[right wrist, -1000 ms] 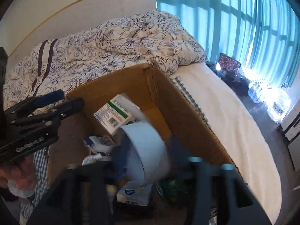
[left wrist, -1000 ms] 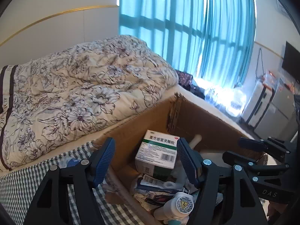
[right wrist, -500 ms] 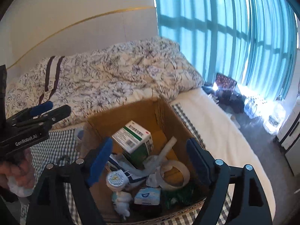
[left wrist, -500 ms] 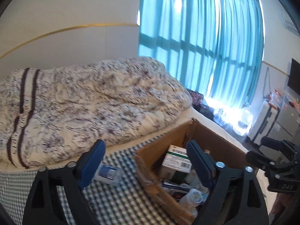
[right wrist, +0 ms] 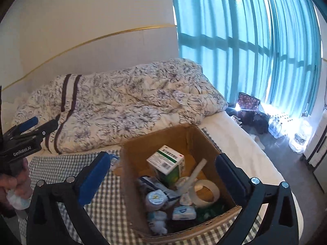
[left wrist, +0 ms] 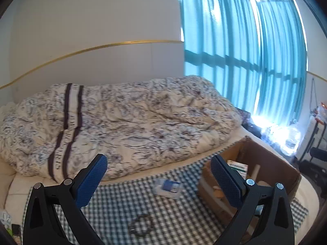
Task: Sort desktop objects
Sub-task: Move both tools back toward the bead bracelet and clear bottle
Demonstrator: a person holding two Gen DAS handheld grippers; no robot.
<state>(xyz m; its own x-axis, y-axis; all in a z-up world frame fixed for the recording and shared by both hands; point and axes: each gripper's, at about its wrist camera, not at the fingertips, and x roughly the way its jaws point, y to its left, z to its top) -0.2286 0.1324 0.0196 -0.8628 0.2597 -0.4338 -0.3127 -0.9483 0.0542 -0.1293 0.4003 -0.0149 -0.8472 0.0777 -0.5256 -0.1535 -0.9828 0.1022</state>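
Observation:
An open cardboard box [right wrist: 130,163] stands on a checked cloth [left wrist: 122,204] on the bed. Inside it are a green-and-white medicine carton [right wrist: 165,159], a tape roll [right wrist: 206,192], a white bottle [right wrist: 156,198], a tissue pack [right wrist: 184,213] and a white tube [right wrist: 196,171]. My right gripper [right wrist: 162,159] hovers above the box, jaws opening, nothing between them. My left gripper [left wrist: 159,163] hangs over the cloth left of the box [left wrist: 265,159], jaws also opening and empty. Ahead of it lie a blue-and-white packet [left wrist: 168,186] and a dark ring [left wrist: 141,223].
A rumpled floral quilt [left wrist: 132,122] covers the bed behind the cloth. Teal curtains [left wrist: 245,61] hang at the window on the right, with bags and bottles [right wrist: 286,122] on the floor below. A hand [right wrist: 14,183] holds the left gripper at the right view's left edge.
Both grippers have risen and drawn back from the box while their jaws widened. The tape roll that was between the right jaws lies in the box. The left view swung left over the cloth.

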